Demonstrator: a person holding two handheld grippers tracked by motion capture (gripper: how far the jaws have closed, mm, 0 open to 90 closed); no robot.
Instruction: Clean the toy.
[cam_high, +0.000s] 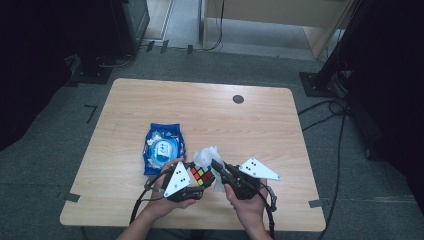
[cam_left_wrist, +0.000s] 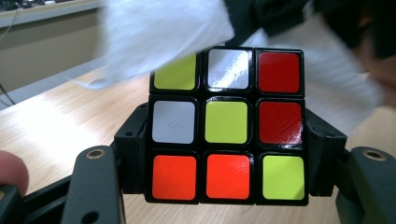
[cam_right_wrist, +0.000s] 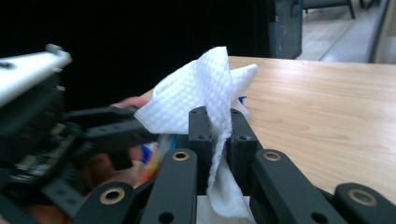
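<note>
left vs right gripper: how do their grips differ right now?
The left gripper stands wide, clamped on a rigid puzzle cube; the right gripper is nearly closed, pinching a limp white wipe. The cube sits square between its jaws; the wipe flops above its jaws. Both are hand-held above the table.

No text, label or number can be read; the print on the blue packet (cam_high: 163, 148) at centre left is too blurred.

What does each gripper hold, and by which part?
Left gripper: puzzle cube, by two opposite sides. Right gripper: white wipe, pinched near its middle.
</note>
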